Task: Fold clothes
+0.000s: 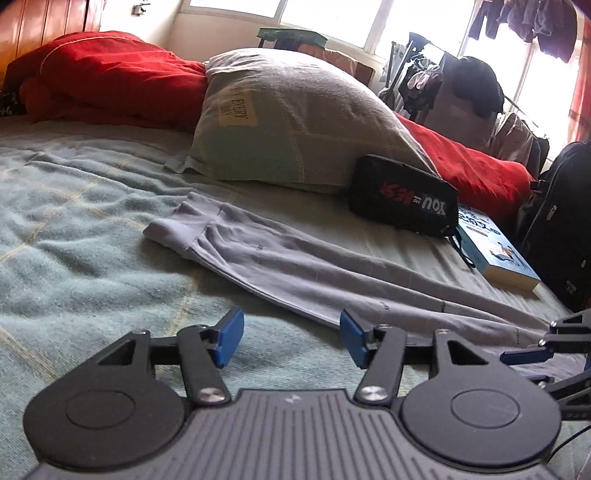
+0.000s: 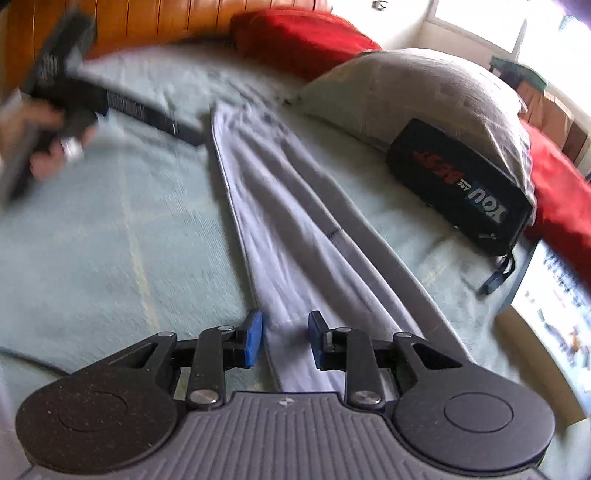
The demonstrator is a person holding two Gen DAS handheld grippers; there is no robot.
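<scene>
Looking along my left tongs (image 1: 291,339), I see the blue pads standing wide apart with nothing between them, only the pale green bedspread (image 1: 74,229) showing in the gap. The grey trousers (image 1: 295,258) lie stretched out flat on the bed just ahead and to the right of those pads, waistband end toward the pillow (image 1: 288,118), legs running toward me. My right tongs (image 2: 285,341) sit over the lower end of the same trousers (image 2: 280,206); their pads stand a little apart with the grey cloth showing in the gap, and I see neither pad pressing on it, so nothing is gripped. That view is blurred. In it my left hand (image 2: 48,147) shows at the far left, wrapped around the handle of its tool, well apart from the trousers. A black pouch (image 1: 402,199) with printed lettering rests against the pillow, touching it, and a book (image 1: 495,251) lies just beside the pouch near the edge of the bed. A red blanket (image 1: 99,74) is bunched behind the pillow along the wooden headboard (image 2: 147,18).
</scene>
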